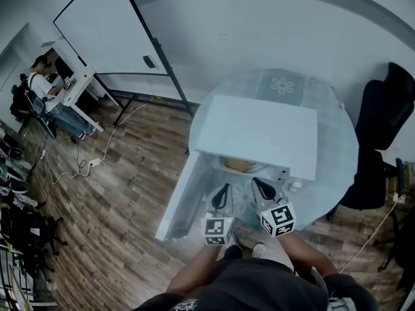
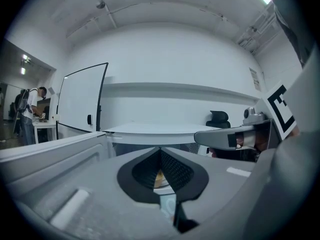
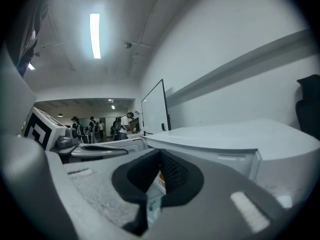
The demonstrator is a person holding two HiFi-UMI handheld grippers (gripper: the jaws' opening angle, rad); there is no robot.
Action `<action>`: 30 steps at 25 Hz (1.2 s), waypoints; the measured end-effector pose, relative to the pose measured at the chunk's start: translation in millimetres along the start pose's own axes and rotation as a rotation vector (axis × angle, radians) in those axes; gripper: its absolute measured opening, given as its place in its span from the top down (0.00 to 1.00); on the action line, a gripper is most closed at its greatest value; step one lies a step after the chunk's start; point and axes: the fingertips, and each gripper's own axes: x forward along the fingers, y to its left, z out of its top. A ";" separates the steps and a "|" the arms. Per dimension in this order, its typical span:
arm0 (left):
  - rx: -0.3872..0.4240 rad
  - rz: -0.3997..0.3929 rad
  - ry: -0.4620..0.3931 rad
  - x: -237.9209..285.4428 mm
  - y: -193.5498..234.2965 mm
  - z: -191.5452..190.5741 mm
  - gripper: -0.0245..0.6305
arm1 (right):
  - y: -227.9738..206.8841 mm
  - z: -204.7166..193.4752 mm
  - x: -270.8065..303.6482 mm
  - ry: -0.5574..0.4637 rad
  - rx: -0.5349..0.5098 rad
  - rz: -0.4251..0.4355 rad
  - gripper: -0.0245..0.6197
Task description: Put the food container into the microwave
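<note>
A white microwave stands on a round table with its door swung open to the left. Inside the cavity sits the food container, yellowish and partly hidden under the microwave's top. My left gripper and right gripper hover side by side just in front of the opening, both shut with nothing between the fingers. In the left gripper view the jaws meet, and a sliver of the container shows below them. The right gripper view shows its jaws pressed together beside the microwave's top.
A black office chair stands right of the table. A whiteboard leans at the back left, with a person seated at a desk beyond it. Cables trail over the wood floor on the left.
</note>
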 end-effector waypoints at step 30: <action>0.017 0.016 -0.052 -32.2 -17.9 25.2 0.96 | 17.8 38.6 -40.0 -0.081 -0.069 0.015 0.96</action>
